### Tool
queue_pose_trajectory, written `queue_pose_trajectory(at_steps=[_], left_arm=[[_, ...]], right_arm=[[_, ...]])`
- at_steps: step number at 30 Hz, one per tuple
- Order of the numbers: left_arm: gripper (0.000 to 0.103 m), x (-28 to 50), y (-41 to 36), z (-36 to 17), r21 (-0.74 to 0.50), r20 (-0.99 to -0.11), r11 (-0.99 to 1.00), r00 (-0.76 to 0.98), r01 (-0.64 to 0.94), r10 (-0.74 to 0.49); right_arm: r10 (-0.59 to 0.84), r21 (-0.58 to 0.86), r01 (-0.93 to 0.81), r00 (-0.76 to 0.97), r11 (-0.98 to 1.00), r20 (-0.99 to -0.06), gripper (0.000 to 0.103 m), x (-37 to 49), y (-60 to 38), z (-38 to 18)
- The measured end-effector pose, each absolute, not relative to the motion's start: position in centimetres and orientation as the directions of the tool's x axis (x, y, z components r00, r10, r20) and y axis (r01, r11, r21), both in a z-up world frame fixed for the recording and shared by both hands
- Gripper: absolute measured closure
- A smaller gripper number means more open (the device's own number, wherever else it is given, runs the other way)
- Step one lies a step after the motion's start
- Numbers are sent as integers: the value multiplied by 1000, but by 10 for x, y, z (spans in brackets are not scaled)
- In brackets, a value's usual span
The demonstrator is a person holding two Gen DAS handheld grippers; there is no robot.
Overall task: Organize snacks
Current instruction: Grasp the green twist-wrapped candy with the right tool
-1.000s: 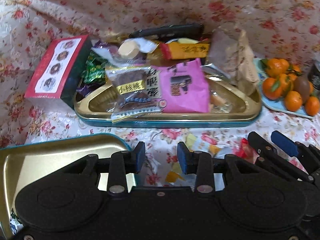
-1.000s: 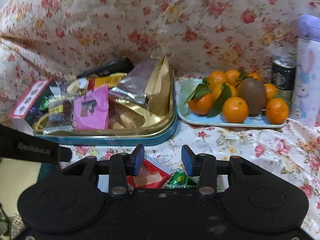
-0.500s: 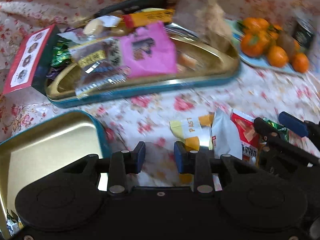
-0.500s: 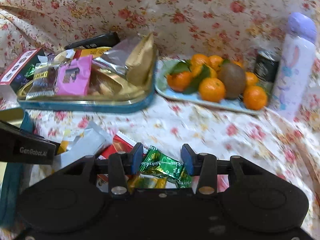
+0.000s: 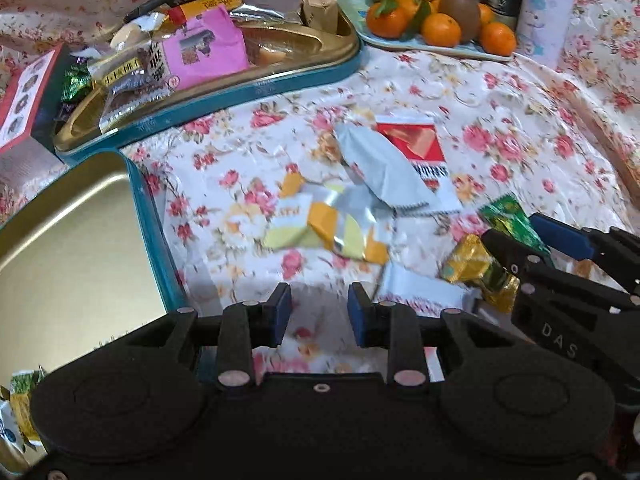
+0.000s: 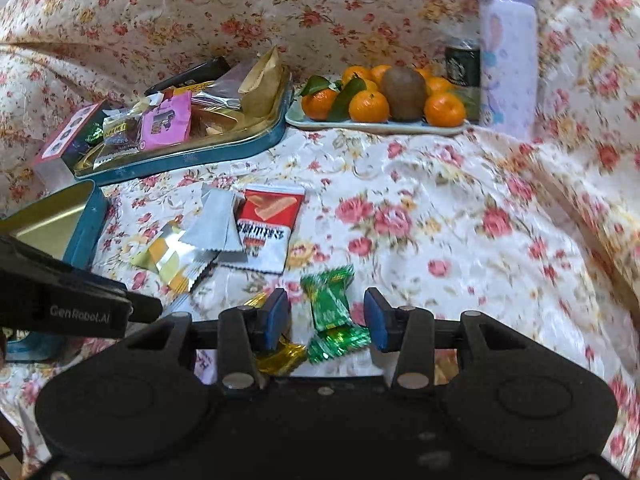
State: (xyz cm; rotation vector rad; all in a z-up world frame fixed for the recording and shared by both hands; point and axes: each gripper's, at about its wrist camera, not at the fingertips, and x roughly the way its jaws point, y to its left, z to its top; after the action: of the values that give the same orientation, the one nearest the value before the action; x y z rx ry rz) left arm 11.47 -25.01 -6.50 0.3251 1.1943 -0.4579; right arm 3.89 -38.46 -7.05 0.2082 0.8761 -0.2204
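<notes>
Both grippers are hanging over the loose pile of wrapped snacks on the counter with the floral tablecloth [image 6: 420,208], roughly mid-counter toward the near edge. The left gripper [image 5: 319,312] has its jaws partly spread with nothing between them, just cloth below; they have just been closing from wider. The right gripper [image 6: 326,316] is also partly spread and straddles the green foil candy [image 6: 330,300] without the pads pressing on it, so nothing is pinched yet. A gold foil candy [image 6: 280,356] lies just beside the green one, tucked under the right gripper's left jaw.

Further in from those: a yellow-and-silver wrapper packet [image 5: 320,228], a plain silver sachet [image 5: 380,168] overlapping a red-and-white biscuit packet [image 5: 416,144]. The empty gold-lined teal tin [image 5: 80,240] sits at the left edge, and the gold tray with a teal rim [image 5: 280,76], already crowded with packets, is at the back left. The plate of mandarins [image 5: 420,44] is at the back right, nothing to do with this.

My read: the step is picking up the green candy with the right gripper. I'd drop straight down so both pads clear the twisted ends and close on the fat middle, otherwise foil slips out. Watch that the gold candy doesn't get caught too. Then it probably goes in the empty tin, and the left gripper needs to stay clear of that path.
</notes>
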Motion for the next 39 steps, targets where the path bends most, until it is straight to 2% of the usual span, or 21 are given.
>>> queue_pose_trajectory(at_steps=[9, 15, 28, 30, 32, 36, 39], left_arm=[[65, 112, -214, -49, -83, -926, 903, 302, 422, -226], [64, 91, -211, -52, -128, -908, 890, 309, 438, -282], [64, 66, -220, -69, -132, -908, 873, 295, 469, -296], [64, 64, -221, -70, -122, -908, 873, 302, 472, -290], [64, 63, -222, -70, -115, -907, 873, 309, 474, -287], [64, 66, -223, -68, -119, -907, 875, 308, 469, -288], [64, 72, -225, -66, -124, -906, 879, 309, 461, -290]], right_arm=[[-119, 254, 401, 705, 880, -700, 58, -2, -406, -55], [-128, 278, 429, 707, 860, -695, 58, -18, -404, -59], [-173, 105, 336, 699, 936, -693, 58, 16, -389, -73], [-192, 45, 304, 704, 952, -684, 63, 20, -384, -78], [-207, -12, 270, 708, 963, -675, 73, 21, -379, -84], [-242, -101, 230, 748, 968, -618, 74, 14, -367, -94], [-245, -108, 227, 759, 968, -603, 75, 12, -367, -97]])
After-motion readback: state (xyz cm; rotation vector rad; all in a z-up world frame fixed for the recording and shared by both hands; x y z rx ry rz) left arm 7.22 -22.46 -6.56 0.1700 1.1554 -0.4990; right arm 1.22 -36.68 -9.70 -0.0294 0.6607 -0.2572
